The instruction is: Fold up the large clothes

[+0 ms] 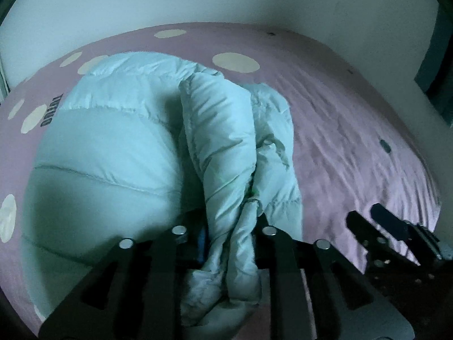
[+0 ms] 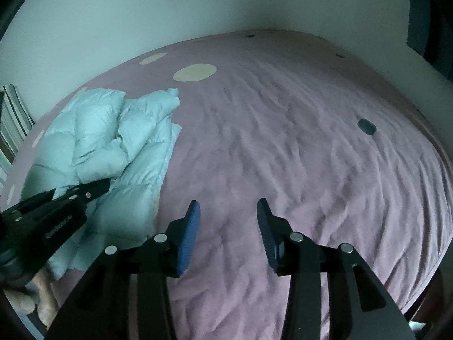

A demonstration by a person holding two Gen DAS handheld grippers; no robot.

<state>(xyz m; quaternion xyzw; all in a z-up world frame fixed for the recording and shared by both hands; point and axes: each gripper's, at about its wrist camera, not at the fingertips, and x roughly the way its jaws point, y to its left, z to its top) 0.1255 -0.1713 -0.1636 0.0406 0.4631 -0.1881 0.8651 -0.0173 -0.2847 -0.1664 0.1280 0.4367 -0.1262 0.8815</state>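
Jacket spot: puffy pale jacket (image 1: pixel 113 147) lay bunched on the left part of the pink dotted bed sheet (image 2: pixel 283 141), near the striped pillow (image 2: pixel 14 113).
Left gripper: left gripper (image 1: pixel 223 232) sat right on the jacket, a sleeve-like roll of it (image 1: pixel 220 170) running between the fingers; looked pinched, though pad contact stayed hidden under fabric.
Right gripper: right gripper (image 2: pixel 228 226) hovered over bare sheet, blue pads (image 2: pixel 188 240) apart, nothing between them.
Key relation: jacket lay off to the left of the right gripper, well apart; roll's long axis ran away from the left gripper toward the wall (image 1: pixel 226 0).
Nearer hand: left one, easily.
Next move guess: probably needs the right side swung left to grab the free edge.
Extras: small dark thing (image 2: pixel 366 127) on the sheet far right, no idea what.
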